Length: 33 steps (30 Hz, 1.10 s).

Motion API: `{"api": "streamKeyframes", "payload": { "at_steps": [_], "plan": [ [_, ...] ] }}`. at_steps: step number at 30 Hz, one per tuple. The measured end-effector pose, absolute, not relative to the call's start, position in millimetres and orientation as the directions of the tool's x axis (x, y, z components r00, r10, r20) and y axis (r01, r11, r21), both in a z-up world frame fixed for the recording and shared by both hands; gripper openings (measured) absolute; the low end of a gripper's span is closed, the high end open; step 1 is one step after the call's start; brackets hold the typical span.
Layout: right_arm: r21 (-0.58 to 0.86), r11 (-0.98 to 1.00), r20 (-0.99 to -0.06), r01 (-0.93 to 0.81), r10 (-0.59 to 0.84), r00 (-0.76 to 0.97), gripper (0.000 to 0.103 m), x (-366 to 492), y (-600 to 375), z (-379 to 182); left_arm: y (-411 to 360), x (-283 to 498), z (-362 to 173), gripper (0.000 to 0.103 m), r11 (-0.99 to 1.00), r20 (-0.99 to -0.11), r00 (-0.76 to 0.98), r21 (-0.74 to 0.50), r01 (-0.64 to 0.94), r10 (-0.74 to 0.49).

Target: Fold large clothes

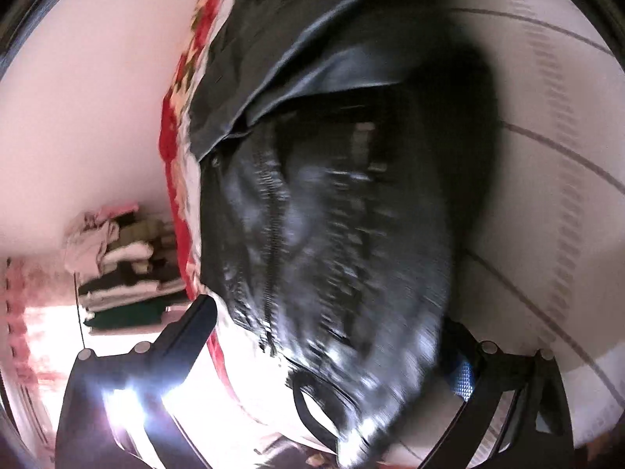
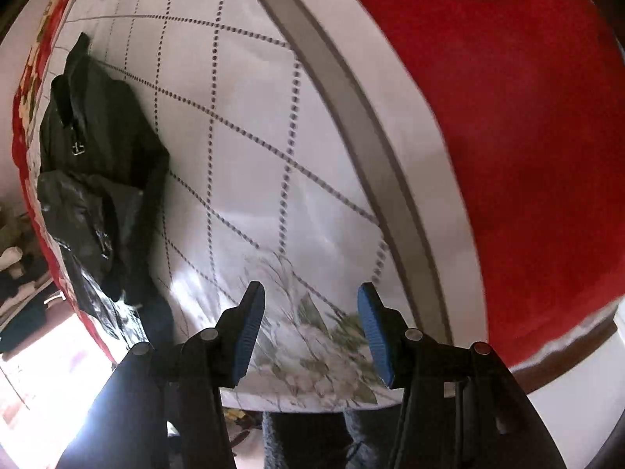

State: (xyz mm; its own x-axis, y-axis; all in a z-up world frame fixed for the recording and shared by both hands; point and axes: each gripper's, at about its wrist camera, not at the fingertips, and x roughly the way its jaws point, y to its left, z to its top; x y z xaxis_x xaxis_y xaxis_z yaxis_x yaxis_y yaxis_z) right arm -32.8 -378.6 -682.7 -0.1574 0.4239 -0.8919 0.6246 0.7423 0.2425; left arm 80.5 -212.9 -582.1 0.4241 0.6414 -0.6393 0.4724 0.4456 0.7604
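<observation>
A black leather jacket (image 1: 320,211) with a zip and collar lies on a white bedsheet with a dotted grid pattern (image 2: 250,125). In the left wrist view it fills the middle, blurred, and its lower part lies between my left gripper's fingers (image 1: 332,351), which stand wide apart. Whether they grip it I cannot tell. In the right wrist view the jacket (image 2: 97,172) lies crumpled at the far left of the bed. My right gripper (image 2: 310,332) is open and empty above the sheet's flower print, well away from the jacket.
A red blanket (image 2: 527,136) covers the right part of the bed. A red patterned bed edge (image 1: 175,156) runs beside the jacket. A stack of folded clothes (image 1: 125,269) sits beyond the bed by a pale wall.
</observation>
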Motion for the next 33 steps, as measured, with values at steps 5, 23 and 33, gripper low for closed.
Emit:
{"api": "streamKeyframes", "payload": {
  "at_steps": [5,23,33],
  "plan": [
    [0.406,0.705,-0.849,0.581,0.527,-0.047,0.052,-3,-355,-692,-194,106,-576,0.097,0.576,-0.716,0.32,0.693,0.432,0.621],
    [0.712,0.279,-0.557,0.644,0.783,0.276,0.03,48,-291,-747,-204,93,-546,0.002,0.646,-0.816,0.362,0.578,0.499,0.451],
    [0.63,0.413,-0.681,0.658,0.7,0.213,0.018,24,-330,-643,-219,66,-466,0.002,0.682,-0.897,0.361,0.431,0.59,0.255]
  ]
}}
